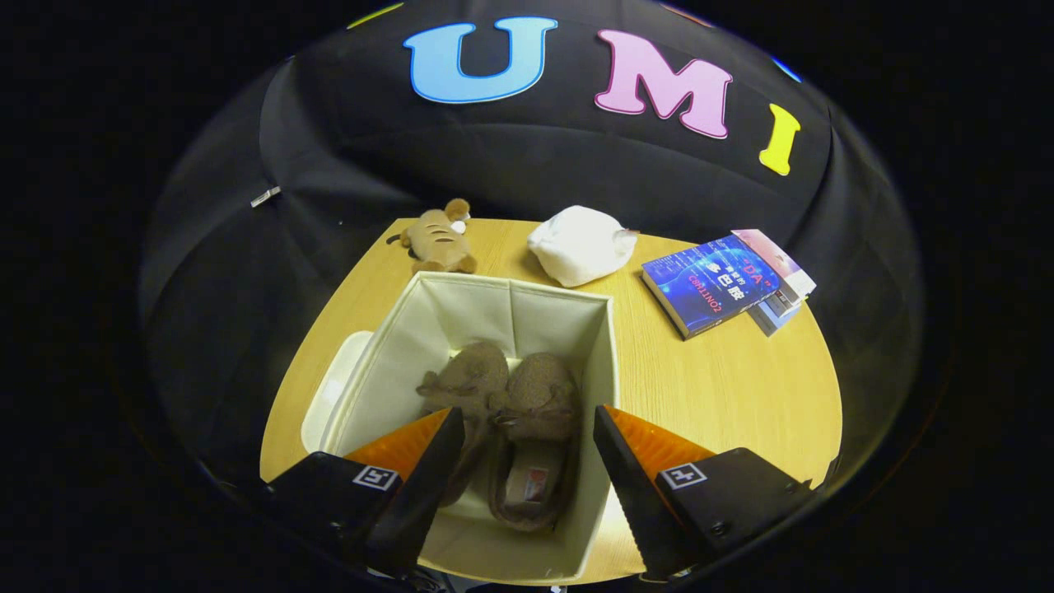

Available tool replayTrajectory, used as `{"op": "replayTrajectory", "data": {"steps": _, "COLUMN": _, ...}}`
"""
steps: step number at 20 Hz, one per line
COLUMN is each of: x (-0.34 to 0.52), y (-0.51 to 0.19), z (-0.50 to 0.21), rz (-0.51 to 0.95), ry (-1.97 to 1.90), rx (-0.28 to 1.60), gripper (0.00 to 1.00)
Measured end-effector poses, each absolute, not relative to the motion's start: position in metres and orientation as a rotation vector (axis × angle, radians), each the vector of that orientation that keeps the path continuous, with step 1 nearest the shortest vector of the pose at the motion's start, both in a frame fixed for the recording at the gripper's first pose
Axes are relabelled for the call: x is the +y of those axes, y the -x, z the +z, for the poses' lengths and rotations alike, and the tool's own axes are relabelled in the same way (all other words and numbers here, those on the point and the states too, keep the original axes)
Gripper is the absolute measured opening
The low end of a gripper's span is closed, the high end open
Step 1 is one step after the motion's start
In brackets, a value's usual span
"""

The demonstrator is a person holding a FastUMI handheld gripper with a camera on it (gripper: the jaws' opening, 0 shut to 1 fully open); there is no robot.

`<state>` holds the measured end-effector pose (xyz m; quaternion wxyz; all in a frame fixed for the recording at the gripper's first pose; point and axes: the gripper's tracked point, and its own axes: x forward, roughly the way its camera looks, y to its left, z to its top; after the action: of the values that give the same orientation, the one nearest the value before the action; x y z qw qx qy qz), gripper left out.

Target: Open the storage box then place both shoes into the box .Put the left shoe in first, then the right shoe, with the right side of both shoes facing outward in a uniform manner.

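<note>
A cream fabric storage box (pixel 494 301) stands open on the wooden table. Two brown fuzzy shoes lie side by side on its floor, toes pointing away from me: one shoe (pixel 465 387) on the left, partly hidden by a finger, and the other shoe (pixel 535 436) on the right with its opening showing. My gripper (pixel 527 445) hovers above the box's near side, fingers spread wide and open, with nothing pressed between them. The right-hand shoe shows in the gap between the fingers, well below them.
The box's white lid (pixel 329 387) lies flat against the box's left side. Beyond the box sit a plush tiger toy (pixel 439 239) and a white bundle (pixel 580 245). A blue book (pixel 712 282) on another book lies beyond the right finger.
</note>
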<state>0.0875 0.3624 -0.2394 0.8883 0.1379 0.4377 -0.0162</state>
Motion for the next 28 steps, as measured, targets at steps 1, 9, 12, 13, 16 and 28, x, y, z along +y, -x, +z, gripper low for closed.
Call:
{"op": "replayTrajectory", "data": {"steps": 1, "x": 0.355, "y": -0.087, "z": -0.236, "rz": -0.038, "ry": -0.286, "rx": 0.894, "gripper": 0.99}}
{"op": "replayTrajectory", "data": {"steps": 9, "x": 0.279, "y": -0.084, "z": -0.193, "rz": -0.048, "ry": -0.228, "rx": 0.684, "gripper": 0.99}}
{"op": "replayTrajectory", "data": {"steps": 12, "x": 0.241, "y": -0.077, "z": -0.172, "rz": -0.060, "ry": -0.198, "rx": 0.599, "gripper": 0.99}}
{"op": "replayTrajectory", "data": {"steps": 13, "x": 0.227, "y": -0.075, "z": -0.164, "rz": -0.063, "ry": -0.189, "rx": 0.573, "gripper": 0.98}}
{"op": "replayTrajectory", "data": {"steps": 16, "x": 0.185, "y": -0.064, "z": -0.141, "rz": -0.075, "ry": -0.159, "rx": 0.498, "gripper": 0.99}}
{"op": "replayTrajectory", "data": {"steps": 28, "x": 0.063, "y": -0.023, "z": -0.100, "rz": -0.144, "ry": -0.162, "rx": 0.325, "gripper": 0.98}}
